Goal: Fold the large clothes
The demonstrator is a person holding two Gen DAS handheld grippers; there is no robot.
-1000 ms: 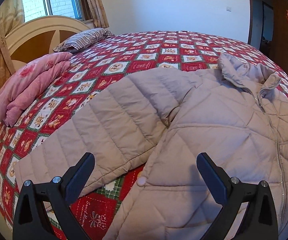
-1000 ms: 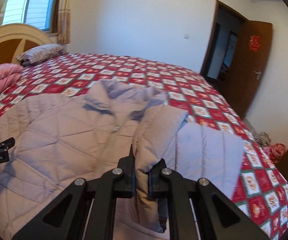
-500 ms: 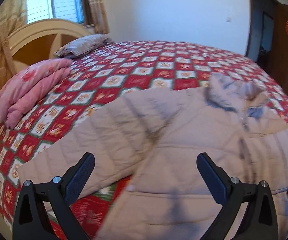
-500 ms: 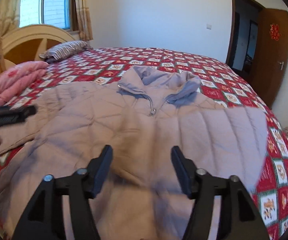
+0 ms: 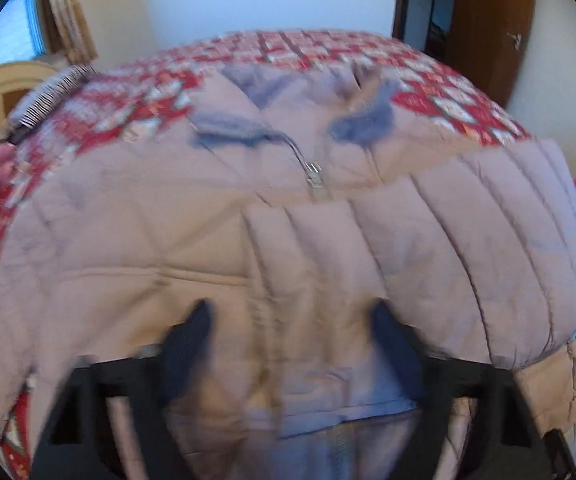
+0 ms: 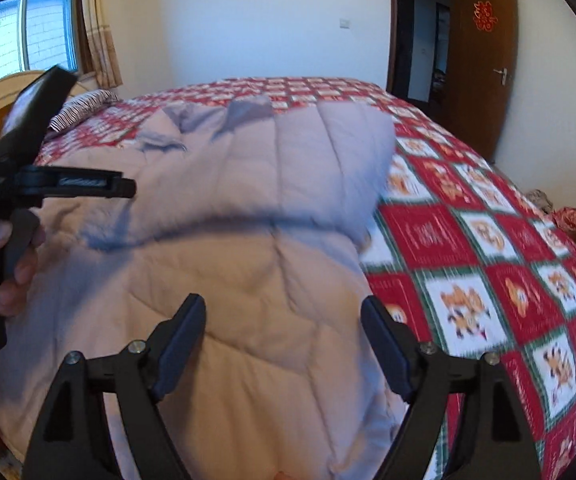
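Through your left wrist camera, the beige quilted jacket (image 5: 192, 240) fills nearly the whole picture, spread front-up on the bed (image 5: 467, 112) with its red patchwork cover. Its right sleeve (image 5: 467, 248) lies folded across the chest, just below the zipper pull (image 5: 313, 170). The collar (image 5: 288, 120) sits at the far side. Your left claw (image 5: 288, 328) is blurred; its jaws have just been closing, and a bunched fold of jacket fabric stands between them, but you cannot tell from this view whether the pads press on it. A striped pillow (image 5: 54, 94) lies at the far left by the headboard.

Through your right wrist camera, things are sharper. Your right claw (image 6: 284, 344) has just been opening; its jaws stand wide apart above the jacket's (image 6: 228, 288) near part, with nothing gripped. Only this view shows the folded sleeve's (image 6: 307, 168) right edge against bare bed cover (image 6: 487, 260), your hand (image 6: 8, 260) at the left around the other tool's handle, the window (image 6: 28, 36) far left, and the open wooden door (image 6: 483, 68) far right.
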